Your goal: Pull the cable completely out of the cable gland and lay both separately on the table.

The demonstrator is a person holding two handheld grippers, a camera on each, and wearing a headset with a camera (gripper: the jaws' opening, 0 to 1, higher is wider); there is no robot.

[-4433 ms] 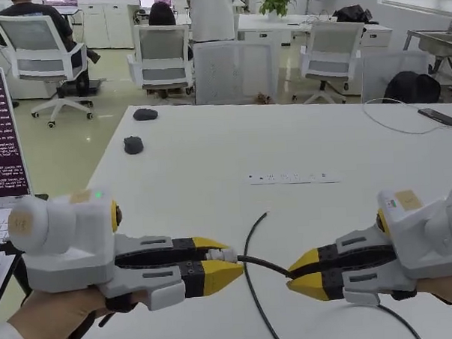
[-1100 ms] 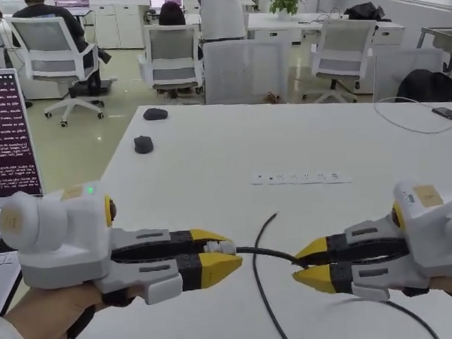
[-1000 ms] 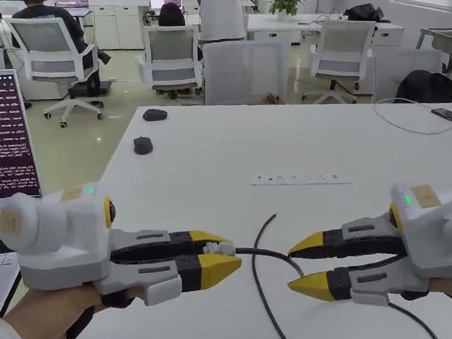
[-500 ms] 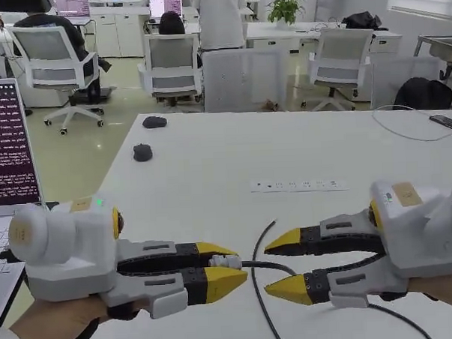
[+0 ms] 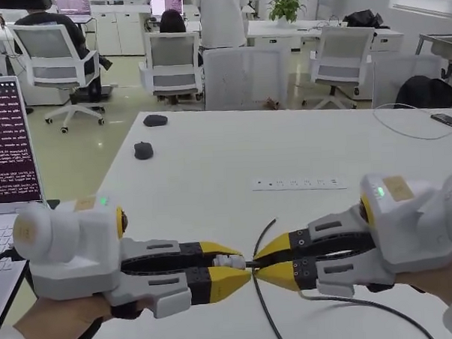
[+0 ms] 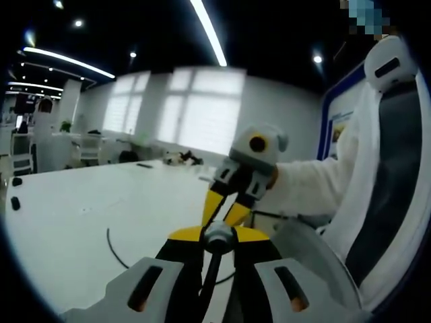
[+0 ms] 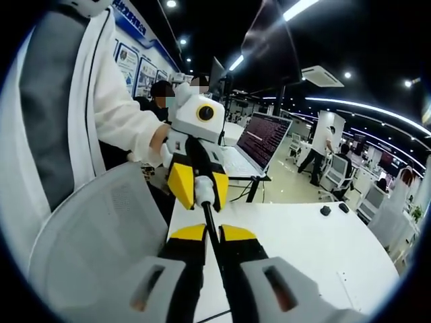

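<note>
Spanning the whole working area, a white table [image 5: 300, 151] is carrying the slack of the job, and both tools are hovering low over its near edge.

- Left gripper [image 5: 241, 265]: its jaws are pressing nearly closed on the cable gland [image 5: 231, 262], pinching it at the yellow tips.
- Right gripper [image 5: 259, 266]: its jaws are clamping together around the cable [image 5: 260, 235] just beside the gland, with its tips almost meeting the left gripper's.
- Cable: black and thin, it is running from the gland into the right jaws, and its free length is lying in a curve on the table.
- Cable gland: small and pale, it is sitting above the table with the cable threaded through it.

Handling judgement: the pull is likely going best straight along the gland's axis, with the left grip staying firm so the gland is not twisting, and the right hand re-gripping close to the gland for each short draw.
</note>
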